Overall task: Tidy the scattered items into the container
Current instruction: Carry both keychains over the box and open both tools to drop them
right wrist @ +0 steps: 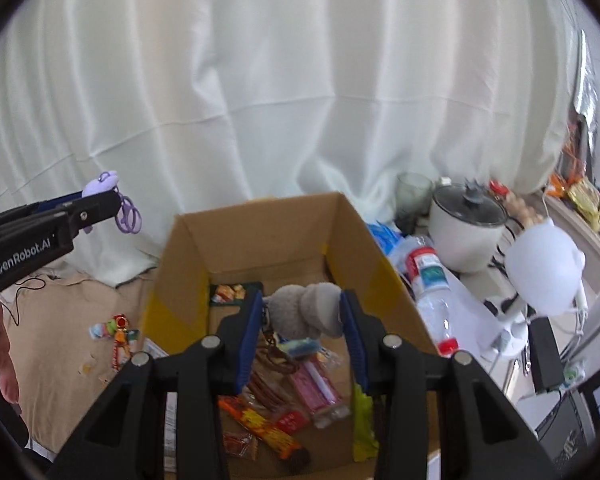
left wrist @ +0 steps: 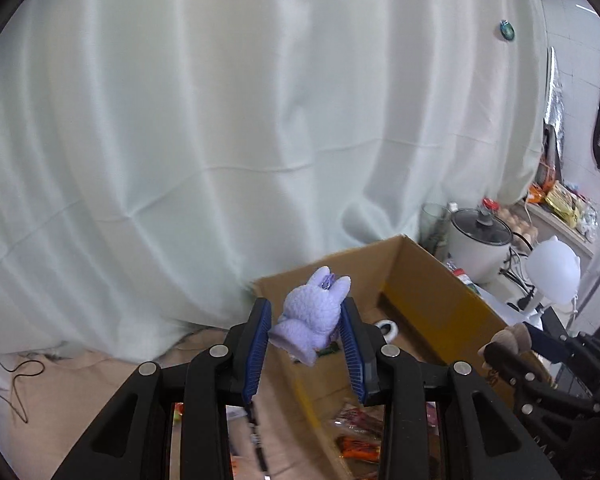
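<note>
My left gripper is shut on a lilac plush rabbit, held in the air at the near left corner of the open cardboard box. In the right wrist view that same left gripper enters from the left with the lilac rabbit and its purple clip ring hanging. My right gripper is shut on a grey plush toy above the cardboard box. Several snack packets lie on the box floor. The right gripper's grey toy shows at the right edge of the left wrist view.
A small colourful toy lies on the beige sheet left of the box. Right of the box stand a plastic bottle, a white rice cooker, a glass and a white lamp. A white curtain hangs behind. A hand shows at the left edge.
</note>
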Available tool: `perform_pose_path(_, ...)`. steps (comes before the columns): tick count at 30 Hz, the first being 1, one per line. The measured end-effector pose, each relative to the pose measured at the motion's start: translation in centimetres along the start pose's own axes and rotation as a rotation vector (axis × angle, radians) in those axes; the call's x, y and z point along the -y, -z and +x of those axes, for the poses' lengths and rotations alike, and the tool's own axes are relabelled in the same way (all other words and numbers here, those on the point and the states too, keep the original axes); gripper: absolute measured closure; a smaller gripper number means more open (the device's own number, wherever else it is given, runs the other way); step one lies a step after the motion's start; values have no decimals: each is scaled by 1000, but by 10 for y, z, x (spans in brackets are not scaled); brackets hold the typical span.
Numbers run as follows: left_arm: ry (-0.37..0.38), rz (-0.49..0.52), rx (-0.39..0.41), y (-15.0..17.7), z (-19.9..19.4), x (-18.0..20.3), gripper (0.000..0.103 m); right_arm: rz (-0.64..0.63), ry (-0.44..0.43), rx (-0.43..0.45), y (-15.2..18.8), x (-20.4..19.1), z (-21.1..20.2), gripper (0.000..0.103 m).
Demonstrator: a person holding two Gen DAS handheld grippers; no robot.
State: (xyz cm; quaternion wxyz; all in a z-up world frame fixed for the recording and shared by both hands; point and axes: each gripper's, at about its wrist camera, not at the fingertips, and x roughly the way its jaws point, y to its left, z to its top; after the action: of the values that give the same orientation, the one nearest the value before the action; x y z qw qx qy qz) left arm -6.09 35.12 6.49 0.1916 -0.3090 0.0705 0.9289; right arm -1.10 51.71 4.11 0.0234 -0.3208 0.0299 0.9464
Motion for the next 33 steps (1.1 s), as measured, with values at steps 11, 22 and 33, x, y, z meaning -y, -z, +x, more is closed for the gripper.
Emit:
perform_pose_path(11,44,19,-142,29,51,51,67,25,-23,-111,41,20,26,59)
perform_pose_path(22,27,23,-199,45,71,54,67,-7,-27,-182,53,10,38,41)
perform_pose_path(33,-16,55,-297,51,91,66,65,-62,27,-184,63,8,27,4)
